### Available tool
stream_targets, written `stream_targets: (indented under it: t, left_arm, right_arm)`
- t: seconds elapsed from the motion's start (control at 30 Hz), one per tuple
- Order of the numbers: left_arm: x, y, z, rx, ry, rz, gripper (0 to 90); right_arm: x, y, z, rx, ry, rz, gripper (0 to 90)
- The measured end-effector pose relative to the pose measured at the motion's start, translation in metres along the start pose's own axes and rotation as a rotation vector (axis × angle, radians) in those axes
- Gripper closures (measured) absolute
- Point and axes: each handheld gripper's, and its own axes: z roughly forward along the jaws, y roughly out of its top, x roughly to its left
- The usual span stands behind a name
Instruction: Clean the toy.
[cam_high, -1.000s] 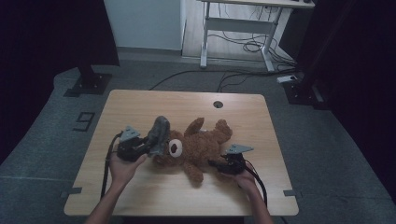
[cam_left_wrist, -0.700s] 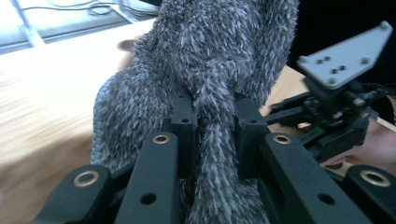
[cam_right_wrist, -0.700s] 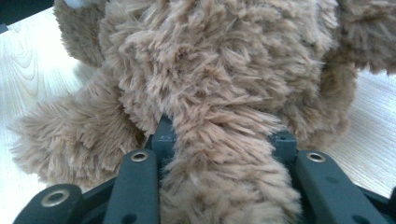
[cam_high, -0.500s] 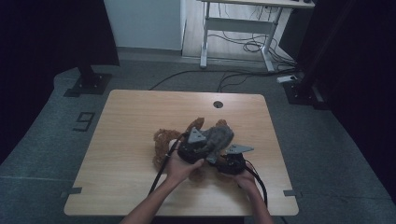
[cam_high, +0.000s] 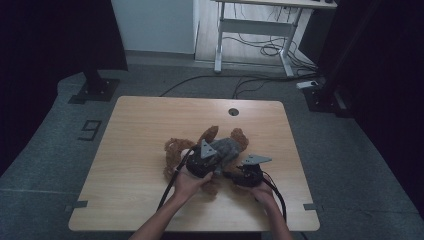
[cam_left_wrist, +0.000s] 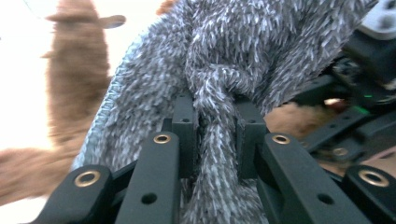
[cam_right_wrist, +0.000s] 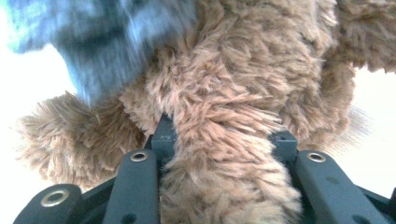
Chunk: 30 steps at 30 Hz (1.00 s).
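Observation:
A brown teddy bear (cam_high: 174, 150) lies on the wooden table (cam_high: 135, 130), right of its middle. A grey fuzzy cloth (cam_high: 228, 148) is draped over the bear's body. My left gripper (cam_high: 219, 156) is above the bear and shut on a bunched fold of that grey cloth (cam_left_wrist: 212, 107); the fold is pinched between the black pads (cam_left_wrist: 184, 121). My right gripper (cam_high: 229, 175) sits close to the right of it, shut on a thick brown limb of the bear (cam_right_wrist: 224, 140). The grey cloth (cam_right_wrist: 112, 42) shows blurred above that limb.
A round cable hole (cam_high: 233, 111) is near the table's far edge. Black cables trail from both grippers toward the near edge. A metal desk frame (cam_high: 250, 30) and black stand feet (cam_high: 95, 90) are on the floor behind, and a "9" marker (cam_high: 90, 130) to the left.
My left gripper has carried the grey cloth to the right, from the bear's left side across onto its body, ending beside the right gripper. The right gripper has held still on the bear.

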Motion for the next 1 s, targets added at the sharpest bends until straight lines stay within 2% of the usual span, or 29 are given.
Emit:
stream_targets:
  t: [0.07, 0.1, 0.13, 0.2, 0.3, 0.43, 0.47, 0.57, 0.67, 0.73, 0.77, 0.87, 0.93, 0.97, 1.0]
  left_arm:
    - [0.009, -0.002, -0.007, -0.007, 0.017, -0.017, 74.5]
    - [0.018, -0.006, -0.015, -0.020, 0.034, -0.033, 74.5]
    - [0.018, -0.006, -0.015, -0.020, 0.034, -0.033, 74.5]
    - [0.029, -0.010, -0.024, -0.025, 0.044, -0.046, 74.6]
    - [0.048, -0.016, -0.044, -0.055, 0.045, -0.090, 74.7]
    - [0.057, -0.020, -0.057, -0.070, 0.068, -0.101, 74.6]
    - [0.064, -0.023, -0.064, -0.076, 0.090, -0.108, 74.5]
    - [0.072, -0.029, -0.070, -0.075, 0.110, -0.124, 74.5]
    - [0.087, -0.048, -0.076, -0.060, 0.143, -0.163, 74.8]
    - [0.091, -0.054, -0.076, -0.057, 0.148, -0.178, 74.8]
    - [0.099, -0.065, -0.076, -0.058, 0.137, -0.215, 74.9]
    - [0.104, -0.073, -0.076, -0.053, 0.140, -0.235, 75.0]
    - [0.110, -0.078, -0.076, -0.035, 0.151, -0.243, 75.1]
    - [0.116, -0.084, -0.075, -0.018, 0.152, -0.268, 75.1]
    - [0.116, -0.084, -0.075, -0.018, 0.152, -0.268, 75.1]
  right_arm:
    - [0.000, 0.000, 0.000, -0.001, 0.000, 0.001, 58.0]
    - [0.000, 0.000, 0.000, 0.000, -0.001, -0.001, 57.9]
    - [0.000, 0.000, 0.000, 0.000, -0.001, -0.001, 57.9]
    - [0.000, 0.000, 0.000, 0.000, 0.003, -0.004, 57.9]
    - [0.000, 0.000, 0.000, 0.000, 0.004, -0.005, 57.8]
    - [0.000, 0.000, 0.000, 0.002, 0.003, -0.007, 57.8]
    - [0.000, 0.000, 0.000, 0.003, 0.000, -0.007, 57.8]
    - [0.000, 0.000, 0.000, 0.003, 0.001, -0.007, 57.8]
    - [0.000, 0.000, 0.000, 0.003, 0.004, -0.004, 57.8]
    - [0.000, 0.000, 0.001, 0.002, 0.004, -0.003, 57.8]
    - [0.000, 0.000, 0.001, 0.002, 0.004, -0.003, 57.8]
    - [0.000, 0.000, 0.001, 0.001, 0.004, -0.001, 57.8]
    - [0.000, 0.000, 0.001, 0.000, 0.003, -0.001, 57.8]
    - [0.000, 0.000, 0.001, 0.000, 0.002, 0.000, 57.8]
    - [0.000, 0.000, 0.001, -0.001, 0.003, 0.001, 57.8]
